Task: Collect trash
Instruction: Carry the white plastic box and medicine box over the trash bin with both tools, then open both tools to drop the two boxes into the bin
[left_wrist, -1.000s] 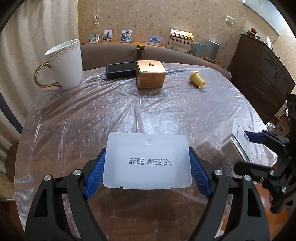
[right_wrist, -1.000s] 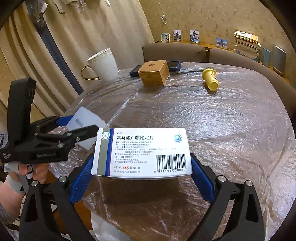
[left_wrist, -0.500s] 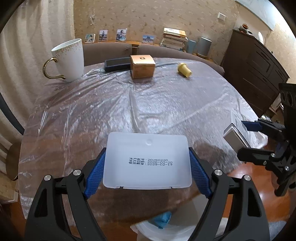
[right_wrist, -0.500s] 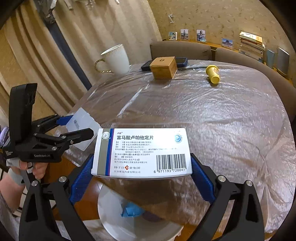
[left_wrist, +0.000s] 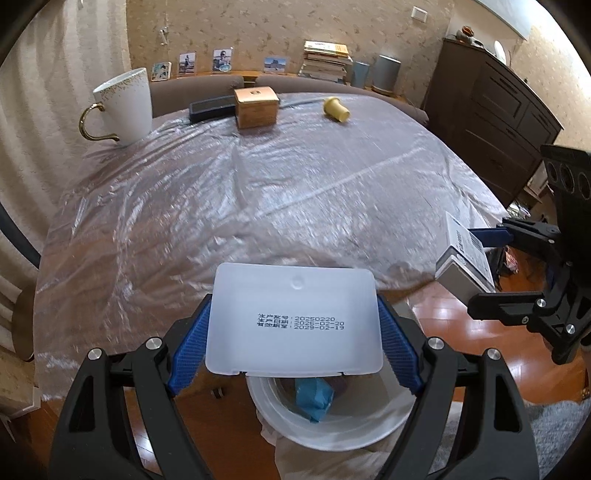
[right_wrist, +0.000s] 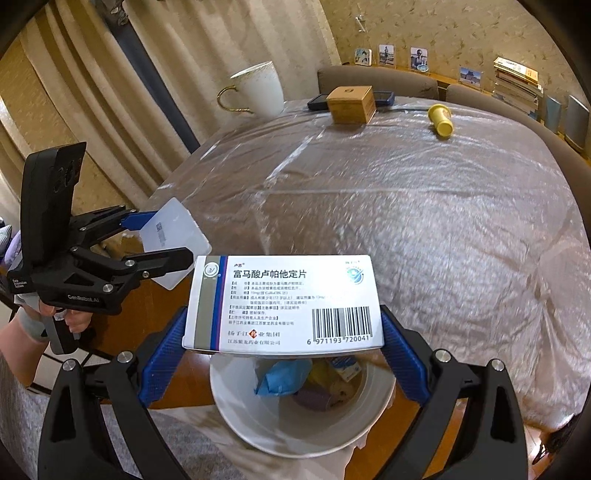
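1. Left gripper (left_wrist: 294, 334): blue pads clamped on the two short sides of a white plastic case (left_wrist: 294, 317), held flat, printed date lines facing up.
2. Right gripper (right_wrist: 282, 338): blue pads clamped on the ends of a medicine box (right_wrist: 282, 301), printed face and barcode up. In the left wrist view this gripper appears at the far right, box (left_wrist: 463, 254) seen end-on.
3. Bin (right_wrist: 236, 406): white, round, open, on the floor directly below and just behind both held items. Holds a blue crumpled wrapper (right_wrist: 282, 376), a purple piece and yellowish scraps.
4. Hand (right_wrist: 26, 325): grips the left gripper's handle, seen left of the right gripper.
5. Table (left_wrist: 258, 206): ahead of both grippers, past the bin; covered with a wrinkled clear plastic sheet. Its near edge lies just beyond the held case and box.
6. Mug (left_wrist: 123, 107): white with gold handle, upright, far left of the table.
7. Wooden box (left_wrist: 256, 106): far middle of the table, just in front of a dark flat case (left_wrist: 210, 109) that lies beside it.
8. Yellow cup (left_wrist: 336, 109): small, on its side, far edge, right of the wooden box and apart from it.
9. Beyond the table: chair backs, a shelf with photos and stacked books (left_wrist: 325, 61), a dark cabinet (left_wrist: 495, 110) on the right.
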